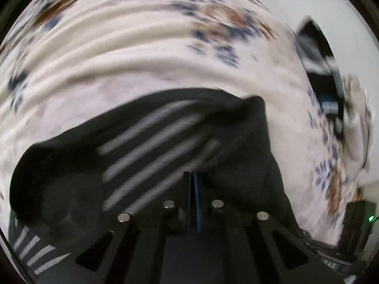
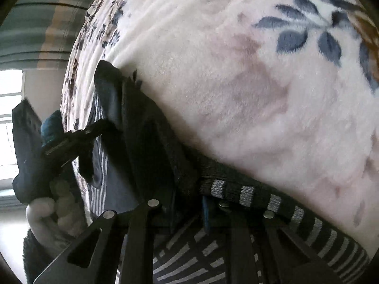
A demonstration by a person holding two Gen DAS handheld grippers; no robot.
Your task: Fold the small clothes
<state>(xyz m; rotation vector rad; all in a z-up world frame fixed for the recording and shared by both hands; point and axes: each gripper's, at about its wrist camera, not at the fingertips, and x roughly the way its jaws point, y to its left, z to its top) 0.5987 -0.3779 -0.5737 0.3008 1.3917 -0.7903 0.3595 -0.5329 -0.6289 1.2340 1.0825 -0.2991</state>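
Left wrist view: my left gripper (image 1: 194,177) has its fingers pressed together on the black striped garment (image 1: 151,142), which drapes over the floral blanket (image 1: 118,54). On the right wrist view, my right gripper (image 2: 206,203) pinches its striped hem; beyond it lies blanket.

Both cameras sit just behind their own fingers, looking forward and down at very close range onto a floral blanket (image 1: 142,54) — the left view is motion-blurred. Both share the black striped garment (image 2: 246,195); the right view also catches the left gripper (image 2: 101,124) at its left edge.
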